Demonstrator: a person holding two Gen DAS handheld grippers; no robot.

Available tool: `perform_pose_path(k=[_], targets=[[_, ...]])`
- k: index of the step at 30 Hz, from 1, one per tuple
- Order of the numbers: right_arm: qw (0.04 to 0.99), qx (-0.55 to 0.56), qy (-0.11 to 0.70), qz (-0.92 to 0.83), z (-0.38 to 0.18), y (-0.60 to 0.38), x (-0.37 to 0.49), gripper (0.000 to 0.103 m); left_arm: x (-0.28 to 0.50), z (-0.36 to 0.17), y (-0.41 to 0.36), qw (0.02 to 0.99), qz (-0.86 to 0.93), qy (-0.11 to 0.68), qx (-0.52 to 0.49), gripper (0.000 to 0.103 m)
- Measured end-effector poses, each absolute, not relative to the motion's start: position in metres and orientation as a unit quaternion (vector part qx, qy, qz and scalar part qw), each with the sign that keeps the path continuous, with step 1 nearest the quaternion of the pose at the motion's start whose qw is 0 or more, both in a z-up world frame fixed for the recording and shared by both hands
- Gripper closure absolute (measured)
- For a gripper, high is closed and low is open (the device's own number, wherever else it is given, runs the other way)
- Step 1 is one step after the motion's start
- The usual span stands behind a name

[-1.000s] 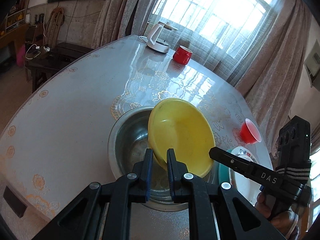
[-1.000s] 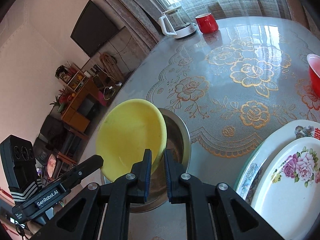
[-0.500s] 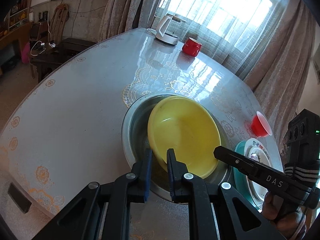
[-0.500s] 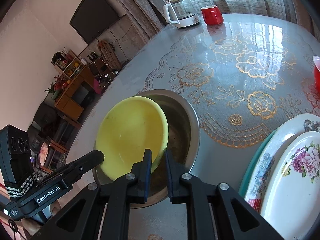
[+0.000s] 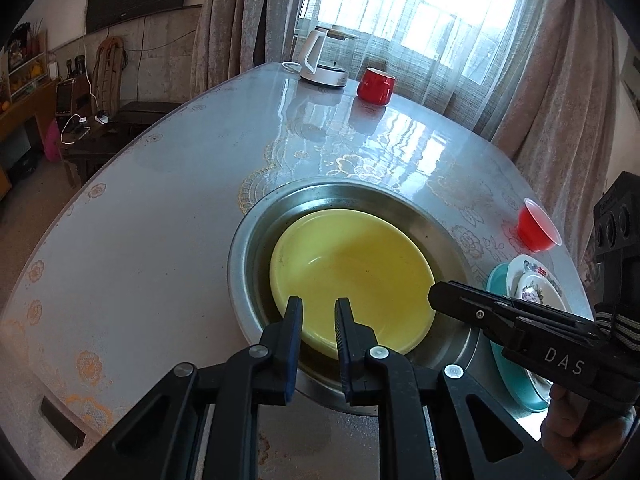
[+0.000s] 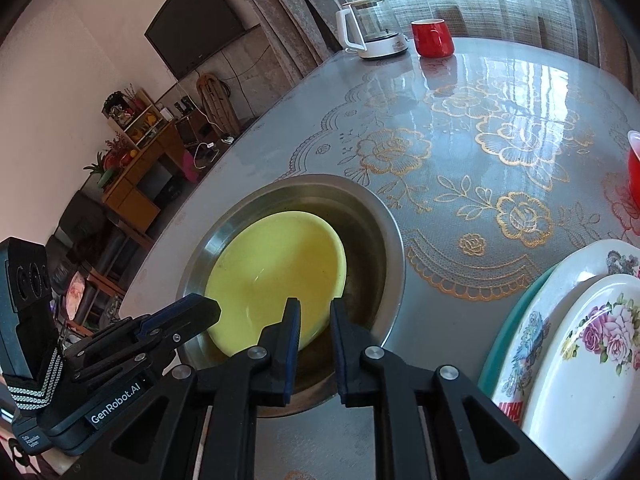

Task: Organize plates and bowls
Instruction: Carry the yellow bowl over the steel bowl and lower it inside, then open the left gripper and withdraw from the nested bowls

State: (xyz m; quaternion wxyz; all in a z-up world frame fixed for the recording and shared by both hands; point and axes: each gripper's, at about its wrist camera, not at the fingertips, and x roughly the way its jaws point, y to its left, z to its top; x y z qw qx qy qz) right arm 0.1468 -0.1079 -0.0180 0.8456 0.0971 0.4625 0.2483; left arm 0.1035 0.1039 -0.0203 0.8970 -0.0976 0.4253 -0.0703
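A yellow bowl [image 5: 352, 272] lies inside a wide steel basin [image 5: 256, 224] on the table; it also shows in the right wrist view [image 6: 276, 276], in the basin [image 6: 384, 216]. My left gripper [image 5: 318, 306] is slightly open, its fingers straddling the yellow bowl's near rim. My right gripper [image 6: 316, 306] is slightly open over the bowl's rim on the other side. Each gripper shows in the other's view: the right [image 5: 436, 292], the left [image 6: 208, 308]. A stack of flowered plates [image 6: 592, 340] on a teal plate [image 5: 496, 284] lies to the right.
A red plastic cup [image 5: 536, 230] stands beyond the plates. A red mug [image 5: 375, 85] and a white kettle [image 5: 322, 60] stand at the table's far edge by the curtained window. The table edge curves away on the left, with furniture below.
The yellow bowl went from tilted and lifted to lying flat in the steel basin. Both grippers lowered with it and their jaws have parted a little.
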Motion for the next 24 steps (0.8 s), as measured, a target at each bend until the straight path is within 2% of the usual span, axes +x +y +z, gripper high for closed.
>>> perform_pose_path(k=[7,9,24], targets=[[0.850,0.086,0.458,0.246,-0.017,-0.105,0.143,0.088,0.106,-0.019,0.100,0.897,-0.074,0.425,-0.099,0.088],[0.851,0.085,0.456,0.248,-0.016,-0.104,0.142,0.085,0.105,-0.019,0.099,0.897,-0.070,0.425,-0.094,0.088],[0.865,0.111,0.420,0.252,-0.005,-0.125,0.138,0.079,0.095,-0.003,0.089,0.913,-0.061,0.399,-0.063,0.087]])
